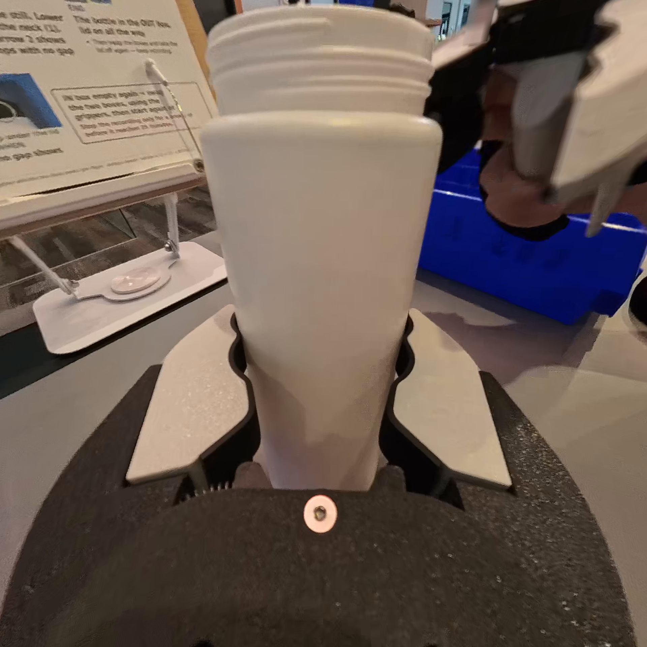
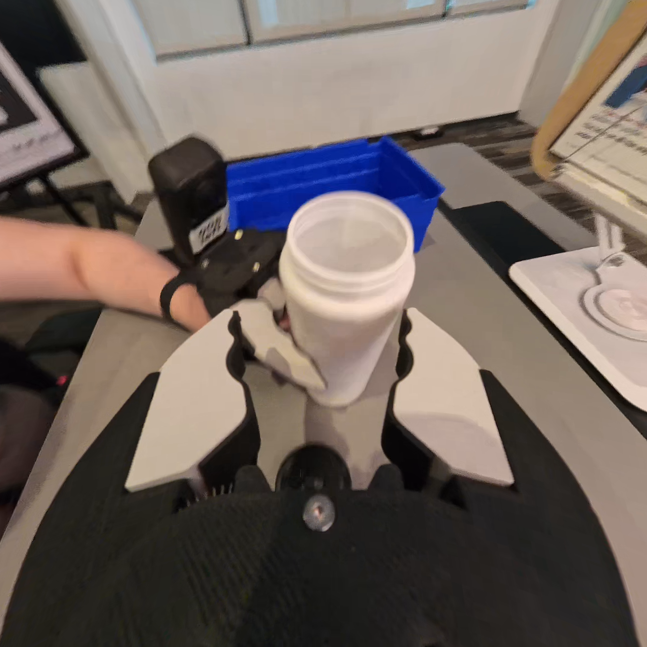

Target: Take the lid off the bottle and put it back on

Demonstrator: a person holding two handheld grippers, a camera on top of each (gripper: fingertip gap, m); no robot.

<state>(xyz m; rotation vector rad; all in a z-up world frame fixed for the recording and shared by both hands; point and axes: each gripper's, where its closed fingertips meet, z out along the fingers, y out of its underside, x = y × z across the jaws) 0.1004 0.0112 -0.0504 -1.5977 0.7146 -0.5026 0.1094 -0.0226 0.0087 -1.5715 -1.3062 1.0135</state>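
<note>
Bottle (image 1: 320, 280), lidless, upright, clamped between left gripper (image 1: 320, 336) fingers; right gripper (image 2: 318, 336) fingers apart, empty.

The left grey-fingered black gripper (image 1: 320, 353) clamps shut low down; the right grey-fingered black gripper (image 2: 320, 350) hovers above, jaws apart.

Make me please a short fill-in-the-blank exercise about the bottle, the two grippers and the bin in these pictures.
1. The left gripper clamps the white bottle by its ___ half.
2. The bottle's threaded neck carries no ___.
3. The right gripper is ___, its fingers spread wide.
4. The bin behind the bottle is ___ in colour.

Missing words: lower; lid; open; blue.
</note>
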